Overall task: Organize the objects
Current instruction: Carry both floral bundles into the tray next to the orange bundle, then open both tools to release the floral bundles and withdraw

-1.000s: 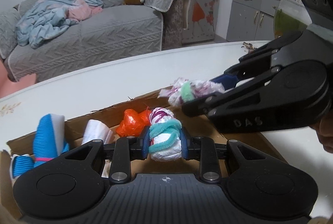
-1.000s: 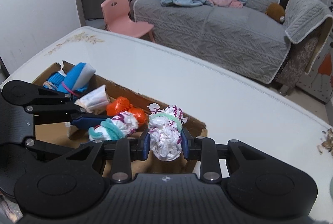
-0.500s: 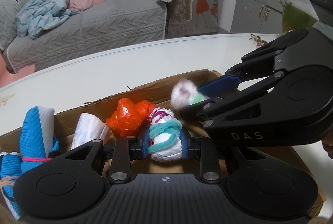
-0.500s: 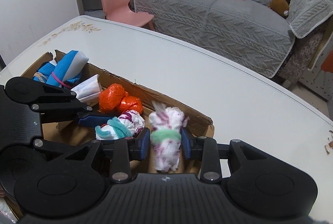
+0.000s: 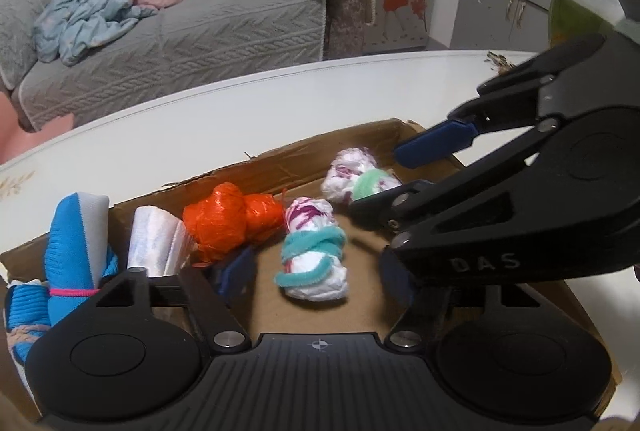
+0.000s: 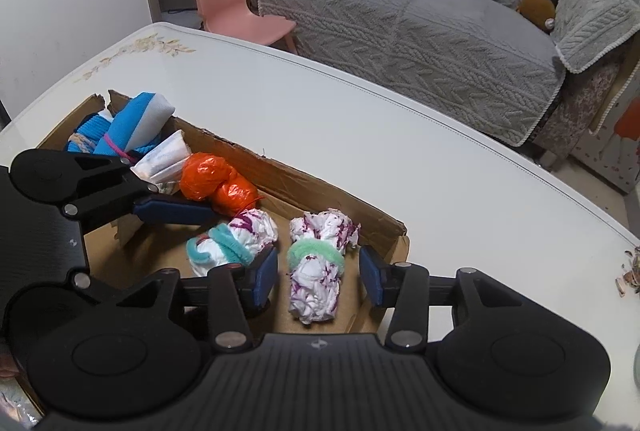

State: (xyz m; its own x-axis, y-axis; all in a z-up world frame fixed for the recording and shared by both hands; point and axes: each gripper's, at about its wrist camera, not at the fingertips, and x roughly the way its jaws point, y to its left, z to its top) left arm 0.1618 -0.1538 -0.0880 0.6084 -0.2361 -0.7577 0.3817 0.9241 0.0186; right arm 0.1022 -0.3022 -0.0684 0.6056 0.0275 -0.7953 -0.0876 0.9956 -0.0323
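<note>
both my grippers, left (image 5: 316, 271) and right (image 6: 318, 277), are opening, pads clear of the two bundles, teal-banded (image 5: 314, 263) and green-banded (image 6: 318, 269), lying in the box (image 6: 320, 183). nothing visible outside it; sorting looks nearly done.

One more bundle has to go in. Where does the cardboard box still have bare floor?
Bare floor shows in the cardboard box near its front edge, between the teal-banded white plastic bundle and the green-banded white-and-purple bundle. The far left end is crowded: blue knitted socks, clear plastic roll, orange plastic bag.
</note>
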